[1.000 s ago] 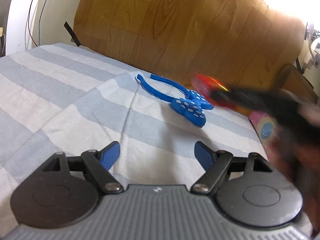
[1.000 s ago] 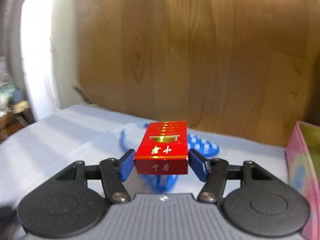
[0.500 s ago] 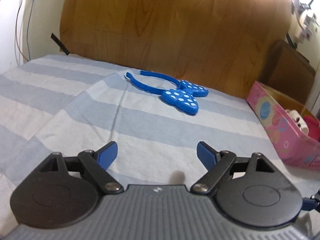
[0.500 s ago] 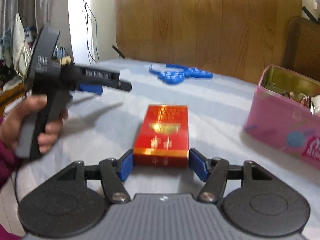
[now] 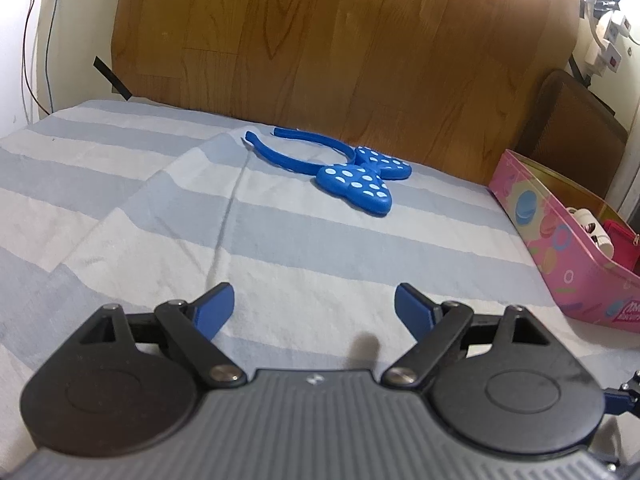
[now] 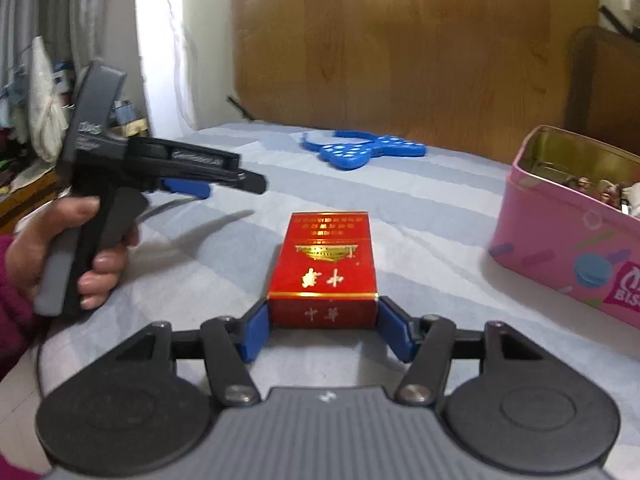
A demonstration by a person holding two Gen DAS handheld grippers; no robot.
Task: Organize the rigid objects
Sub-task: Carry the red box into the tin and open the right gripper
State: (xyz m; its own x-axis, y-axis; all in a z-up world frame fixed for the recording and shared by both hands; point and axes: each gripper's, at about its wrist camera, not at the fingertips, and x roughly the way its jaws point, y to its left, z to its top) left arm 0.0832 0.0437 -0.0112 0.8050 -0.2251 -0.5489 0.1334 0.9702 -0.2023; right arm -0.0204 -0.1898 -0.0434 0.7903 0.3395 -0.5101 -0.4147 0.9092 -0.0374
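Note:
A red cigarette box (image 6: 326, 256) lies flat on the striped bed cover (image 5: 120, 200), its near end between the blue pads of my right gripper (image 6: 322, 316). The jaws are closing and both pads touch the box's sides. Farther back, near the wooden headboard (image 5: 320, 60), lies a blue headband with a white-dotted bow (image 5: 352, 184) (image 6: 360, 152). My left gripper (image 5: 314, 294) hovers low over the cover with its jaws opening wide and nothing between them. It also shows at the left of the right wrist view as the left gripper (image 6: 224, 186), held by a hand (image 6: 92, 256).
A pink tin (image 5: 560, 256) (image 6: 560, 240) stands open at the right edge of the bed with small items inside. A dark chair back rises behind it. Cables and clutter line the wall at the left.
My right gripper carried the red box back from above the headband and down onto the bed cover. It left the left wrist view. The left jaws spread a little wider.

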